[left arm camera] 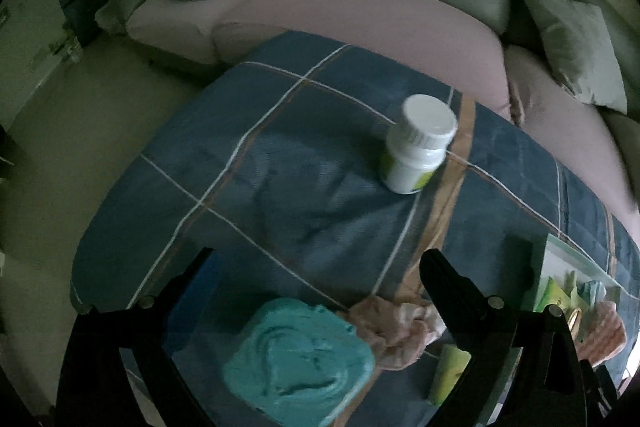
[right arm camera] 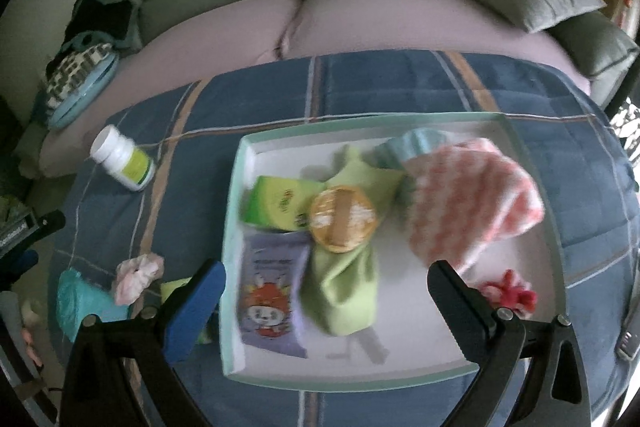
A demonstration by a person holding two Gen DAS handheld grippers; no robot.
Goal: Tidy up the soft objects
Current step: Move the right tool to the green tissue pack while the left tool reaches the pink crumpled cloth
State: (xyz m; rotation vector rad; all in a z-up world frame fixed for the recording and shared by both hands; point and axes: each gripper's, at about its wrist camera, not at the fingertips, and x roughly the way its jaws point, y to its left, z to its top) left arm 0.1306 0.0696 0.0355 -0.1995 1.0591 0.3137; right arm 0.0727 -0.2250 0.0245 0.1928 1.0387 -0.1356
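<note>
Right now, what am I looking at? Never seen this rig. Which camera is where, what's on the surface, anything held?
No robot: a person carries a two-finger gripper in each hand, each with a fisheye camera looking along its fingers.

Left view: the left gripper is open and empty above a teal cloth and a pink scrunchie; a white bottle stands on the blue plaid blanket.

Right view: the right gripper is open and empty over a shallow tray holding a green sock, a pink-and-white cloth, packets and a round gold tin.
</note>
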